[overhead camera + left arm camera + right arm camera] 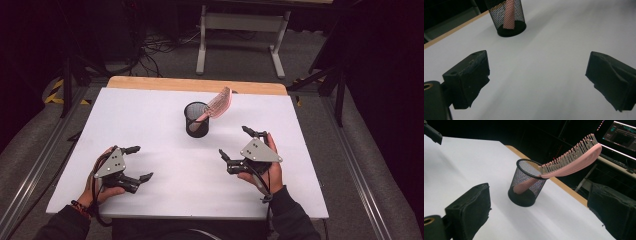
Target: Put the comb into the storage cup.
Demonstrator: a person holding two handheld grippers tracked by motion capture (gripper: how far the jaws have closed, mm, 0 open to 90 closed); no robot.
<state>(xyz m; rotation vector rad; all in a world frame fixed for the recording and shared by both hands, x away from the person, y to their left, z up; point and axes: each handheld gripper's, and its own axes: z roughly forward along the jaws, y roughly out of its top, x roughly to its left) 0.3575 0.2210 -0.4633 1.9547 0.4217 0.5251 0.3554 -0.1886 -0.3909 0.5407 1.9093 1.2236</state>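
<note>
A black mesh cup [197, 119] [507, 17] [527, 182] stands upright on the white table top [165, 145], a bit beyond its middle. A pink hairbrush [216, 106] [571, 160] leans in the cup, handle down [509, 17], bristled head sticking out over the rim to the right. My left gripper [138, 162] [536, 80] rests near the front left, open, nothing between its jaws. My right gripper [235, 142] [539, 215] rests at the front right, open and bare, facing the cup.
A wooden strip [195, 84] edges the table's far side. Beyond it stand a white desk frame [240, 35] and cables on the floor. Metal rails [350, 160] run along both sides of the table. A monitor [621, 132] glows in the right gripper view.
</note>
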